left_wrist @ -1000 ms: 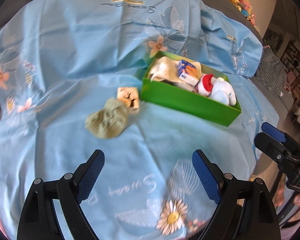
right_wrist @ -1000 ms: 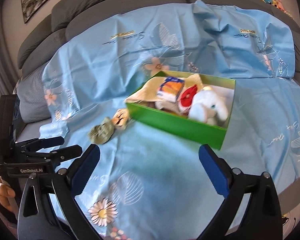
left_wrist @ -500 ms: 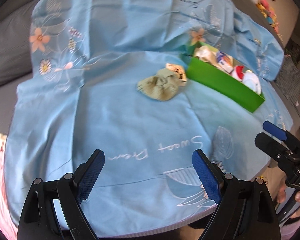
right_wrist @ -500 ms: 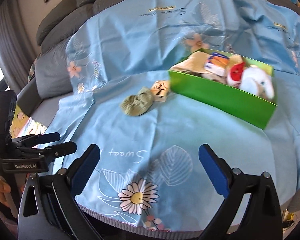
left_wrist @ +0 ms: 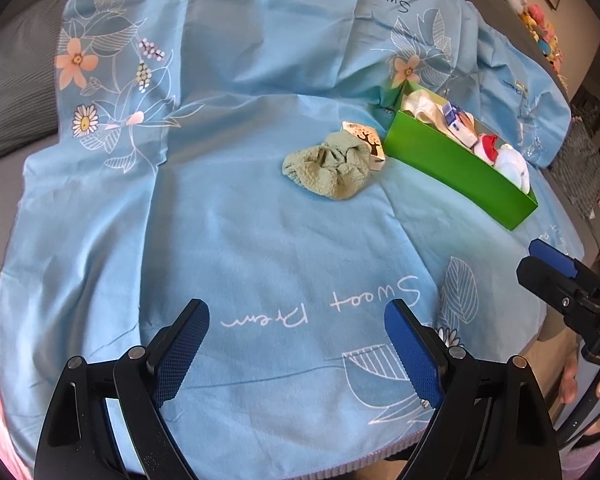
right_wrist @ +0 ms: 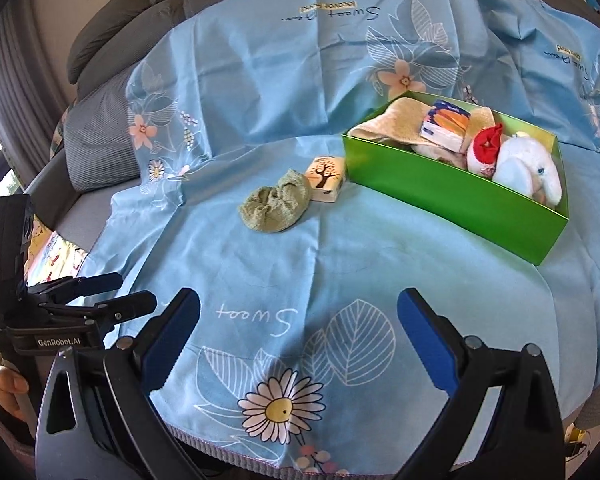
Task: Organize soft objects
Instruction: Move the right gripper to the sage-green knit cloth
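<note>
Left wrist view, nearest first: left gripper [left_wrist: 296, 344] hovering with blue-padded jaws spread wide, nothing between them, over light blue floral bedsheet [left_wrist: 228, 240] reading "Sweet Dream" in white script. Showing right gripper [left_wrist: 556, 276] at the right edge, held by a hand [left_wrist: 588, 384]. Further on, lying crumpled on the sheet: sage green waffle-knit cloth [left_wrist: 330, 168], touching small cream packet printed with a brown tree [left_wrist: 366, 140]. Just beyond, standing close to the packet: bright green rectangular cardboard box [left_wrist: 456, 168].

Right wrist view, nearest first: right gripper [right_wrist: 298, 336] likewise hanging with jaws wide apart and empty above the sheet's daisy print. Showing left gripper [right_wrist: 96, 300] at the left edge, bearing the label "GenRobot.AI". Sitting mid-sheet, outside the box: green cloth [right_wrist: 276, 208] beside tree packet [right_wrist: 326, 176]. Holding, inside the green box [right_wrist: 452, 196]: folded cream towel [right_wrist: 392, 122] at the far-left end, blue-and-orange tissue pack [right_wrist: 446, 124] lying on it, red-and-white knitted plush piece [right_wrist: 484, 150], and white plush toy with pale blue ear [right_wrist: 530, 168] at the right end. Reading upside down on the draped far part of the sheet: "Sweet Dream", with a yellow tag too small to make out. Rising behind: grey sofa cushions [right_wrist: 112, 28].
</note>
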Demonstrator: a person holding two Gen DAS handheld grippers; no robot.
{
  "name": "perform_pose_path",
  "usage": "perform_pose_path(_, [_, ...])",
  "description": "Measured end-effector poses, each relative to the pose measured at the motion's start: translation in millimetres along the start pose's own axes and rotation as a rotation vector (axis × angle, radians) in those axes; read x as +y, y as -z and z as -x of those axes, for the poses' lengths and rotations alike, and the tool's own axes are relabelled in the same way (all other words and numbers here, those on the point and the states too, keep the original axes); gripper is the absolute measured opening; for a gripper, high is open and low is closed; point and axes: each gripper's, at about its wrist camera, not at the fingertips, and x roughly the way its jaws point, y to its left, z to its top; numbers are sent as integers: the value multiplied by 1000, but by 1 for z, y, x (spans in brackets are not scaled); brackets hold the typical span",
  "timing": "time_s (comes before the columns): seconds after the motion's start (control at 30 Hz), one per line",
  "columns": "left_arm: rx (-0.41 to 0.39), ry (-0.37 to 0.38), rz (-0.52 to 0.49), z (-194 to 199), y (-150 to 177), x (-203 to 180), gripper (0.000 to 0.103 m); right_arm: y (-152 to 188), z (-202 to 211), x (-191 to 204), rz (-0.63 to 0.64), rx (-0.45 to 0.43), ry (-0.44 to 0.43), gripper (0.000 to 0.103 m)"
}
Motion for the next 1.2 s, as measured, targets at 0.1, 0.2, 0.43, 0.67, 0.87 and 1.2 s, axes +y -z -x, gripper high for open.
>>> perform_pose_path(0.1, [1, 21, 4, -4, -5, 2, 90, -4, -2, -2, -8, -5, 10, 99])
perform_pose_path(0.2, [2, 35, 26, -10, -8, 7, 90, -8, -5, -3, -5, 1, 16, 99])
perform_pose_path(0.43, [28, 51, 53, -25, -14, 15, 90, -11, -19, -4, 0, 18, 16, 99])
perform_pose_path(0.67, [31, -2, -17, -42, -30, 6, 90, -23, -41, -4, 12, 50, 12, 99])
perform_pose_path(0.87, [34, -47, -61, -56, -47, -6, 90, -41, -67, 1, 25, 73, 2, 99])
perform_pose_path(1.2, [60, -51, -106, -87, -65, -7, 90, -59, -104, -4, -17, 112, -49, 99])
